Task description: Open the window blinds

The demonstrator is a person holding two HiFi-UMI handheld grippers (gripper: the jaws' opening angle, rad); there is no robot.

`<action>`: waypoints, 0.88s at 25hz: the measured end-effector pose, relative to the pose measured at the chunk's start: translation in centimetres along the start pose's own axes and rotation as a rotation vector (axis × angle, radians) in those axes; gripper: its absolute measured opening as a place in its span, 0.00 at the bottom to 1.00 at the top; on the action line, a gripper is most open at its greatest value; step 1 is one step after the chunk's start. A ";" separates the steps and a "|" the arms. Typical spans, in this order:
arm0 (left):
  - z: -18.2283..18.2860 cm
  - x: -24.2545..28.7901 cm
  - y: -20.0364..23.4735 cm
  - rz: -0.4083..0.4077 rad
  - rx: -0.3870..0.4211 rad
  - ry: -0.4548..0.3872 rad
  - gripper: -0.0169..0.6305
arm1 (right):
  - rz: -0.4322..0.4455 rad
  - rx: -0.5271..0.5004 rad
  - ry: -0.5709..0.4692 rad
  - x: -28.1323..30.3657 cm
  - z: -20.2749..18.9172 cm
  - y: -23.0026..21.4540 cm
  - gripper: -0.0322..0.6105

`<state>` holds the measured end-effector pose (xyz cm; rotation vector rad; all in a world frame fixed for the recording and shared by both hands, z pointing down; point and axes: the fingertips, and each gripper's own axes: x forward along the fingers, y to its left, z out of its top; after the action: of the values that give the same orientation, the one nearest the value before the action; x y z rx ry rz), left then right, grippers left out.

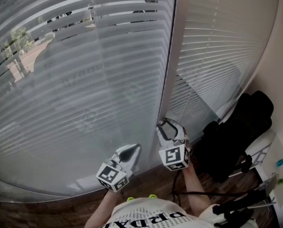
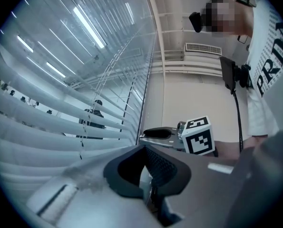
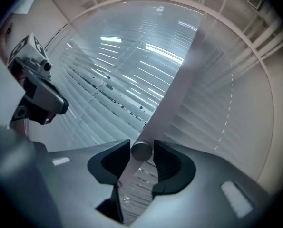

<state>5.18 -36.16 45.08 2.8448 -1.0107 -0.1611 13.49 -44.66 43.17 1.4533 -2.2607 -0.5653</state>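
White slatted blinds point(image 1: 84, 80) cover the window, and between their tilted slats bits of the outdoors show at the upper left. A pale tilt wand point(image 1: 166, 91) hangs between the two panels. My right gripper point(image 1: 166, 126) points at the wand's lower end. In the right gripper view the round end of the wand point(image 3: 179, 89) sits between the pads of the right gripper point(image 3: 141, 152), with a hair of space at each side: open. My left gripper point(image 1: 131, 149) hovers lower left of it, near the slats, shut and empty point(image 2: 146, 167).
A second blind panel point(image 1: 217, 46) with a thin pull cord point(image 1: 186, 103) hangs to the right. A black chair point(image 1: 236, 137) stands against the right wall, with a white frame point(image 1: 267, 151) beside it. Wooden floor point(image 1: 60, 208) runs below the window.
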 end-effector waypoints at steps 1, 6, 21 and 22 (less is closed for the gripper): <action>0.0 0.0 0.0 0.000 0.002 -0.001 0.01 | -0.004 -0.014 0.001 0.1 0.0 0.0 0.28; -0.2 -0.2 0.3 0.000 0.009 0.004 0.01 | -0.016 -0.022 0.001 0.2 -0.3 0.0 0.26; -0.1 -0.4 0.3 0.006 0.000 0.002 0.01 | -0.015 0.149 -0.016 0.1 -0.3 -0.3 0.26; -0.1 -0.4 0.3 0.003 0.001 0.002 0.01 | -0.015 0.164 -0.016 0.0 -0.3 -0.3 0.26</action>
<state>4.71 -36.13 45.19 2.8437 -1.0149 -0.1573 13.86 -44.84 43.23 1.5492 -2.3582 -0.4051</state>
